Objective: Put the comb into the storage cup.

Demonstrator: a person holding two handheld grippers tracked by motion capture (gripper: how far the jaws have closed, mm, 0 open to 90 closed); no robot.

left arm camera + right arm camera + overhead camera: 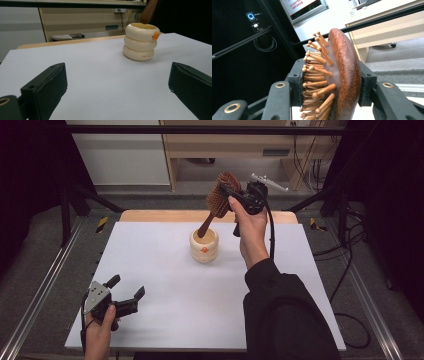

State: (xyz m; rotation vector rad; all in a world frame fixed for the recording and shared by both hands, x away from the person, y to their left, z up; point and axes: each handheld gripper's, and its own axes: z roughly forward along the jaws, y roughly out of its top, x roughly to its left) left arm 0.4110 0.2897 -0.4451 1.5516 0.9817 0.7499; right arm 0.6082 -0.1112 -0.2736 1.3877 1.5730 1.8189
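My right gripper (pixel 231 194) pinches the wooden hairbrush (pixel 219 199) by its head, its handle dipping into the cream holder (pixel 204 245) near the worktop's (pixel 165 270) far edge. My left gripper (pixel 127 289) rests spread at the near left corner.

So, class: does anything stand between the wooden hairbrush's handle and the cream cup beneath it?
Nothing visible does. The right gripper clamps the hairbrush by its head, and the handle tip already sits at the mouth of the cream cup.
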